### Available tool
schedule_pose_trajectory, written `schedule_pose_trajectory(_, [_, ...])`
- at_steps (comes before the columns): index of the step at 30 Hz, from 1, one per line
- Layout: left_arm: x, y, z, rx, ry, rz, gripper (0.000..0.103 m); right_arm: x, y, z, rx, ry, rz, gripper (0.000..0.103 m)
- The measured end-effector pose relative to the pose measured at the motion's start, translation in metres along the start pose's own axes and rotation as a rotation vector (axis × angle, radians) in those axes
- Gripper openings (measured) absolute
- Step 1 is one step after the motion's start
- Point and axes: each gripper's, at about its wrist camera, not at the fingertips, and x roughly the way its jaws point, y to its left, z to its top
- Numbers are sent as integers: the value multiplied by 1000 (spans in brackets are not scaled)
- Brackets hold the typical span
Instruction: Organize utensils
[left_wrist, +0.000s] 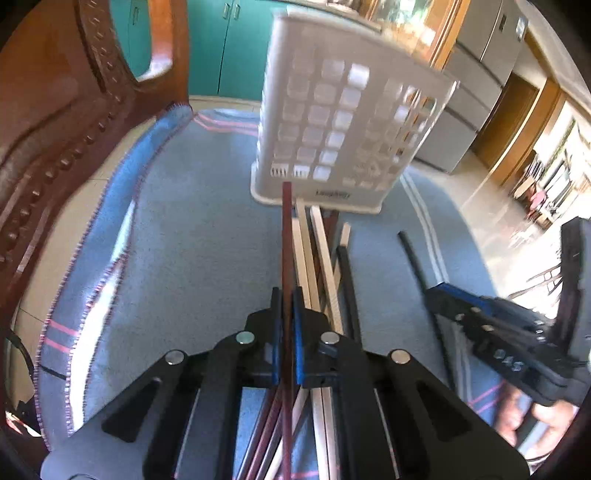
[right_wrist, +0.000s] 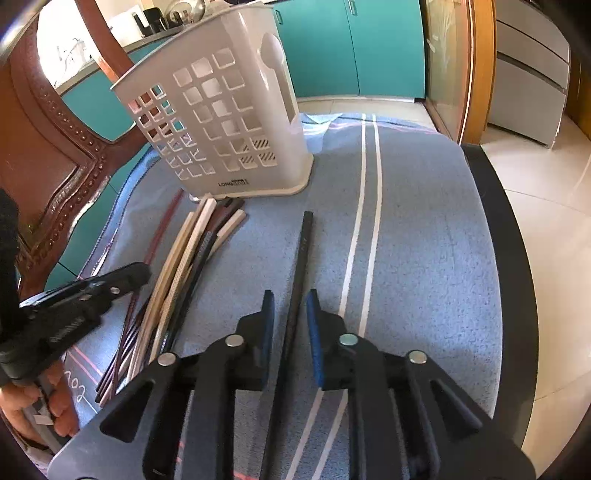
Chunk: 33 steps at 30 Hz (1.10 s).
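While the left gripper (left_wrist: 285, 314) sits clamped on a dark red chopstick (left_wrist: 286, 236) at frame centre w/ the white holder (left_wrist: 343, 122) above, the right gripper (right_wrist: 290, 321) straddles a black chopstick (right_wrist: 300, 266), jaws apart, loose pile (right_wrist: 192, 258) lower left

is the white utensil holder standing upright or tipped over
Upright. The white utensil holder stands on its base on the blue cloth, open top up; its lean looks like fisheye distortion.

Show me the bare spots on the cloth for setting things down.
Free: the blue cloth right of the white stripes, and left of the chopstick pile toward the chair. Crowded: in front of the utensil holder.
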Motion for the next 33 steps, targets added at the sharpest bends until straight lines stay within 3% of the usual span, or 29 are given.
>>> schedule_pose_trajectory(6, [-8,25,4,-82,10,-2,7,1,7,2,-13,-8,-9,36])
schedule_pose_trajectory(11, [-1,32,0,-106,38,13,7,5,11,3,-19,2,-28,37])
schedule_pose_trajectory(18, [15,26,-1,-66,41,102,29,6,9,2,-15,4,-33,43])
schedule_pose_trajectory(23, [28,16,1,-14,45,178,33,8,12,0,-23,7,-40,43])
schedule_pose_trajectory(26, [29,10,1,12,47,190,39,10,13,-1,-30,9,-50,43])
schedule_pose_trajectory(33, [29,5,-3,46,47,204,39,12,20,-2,-58,2,-72,51])
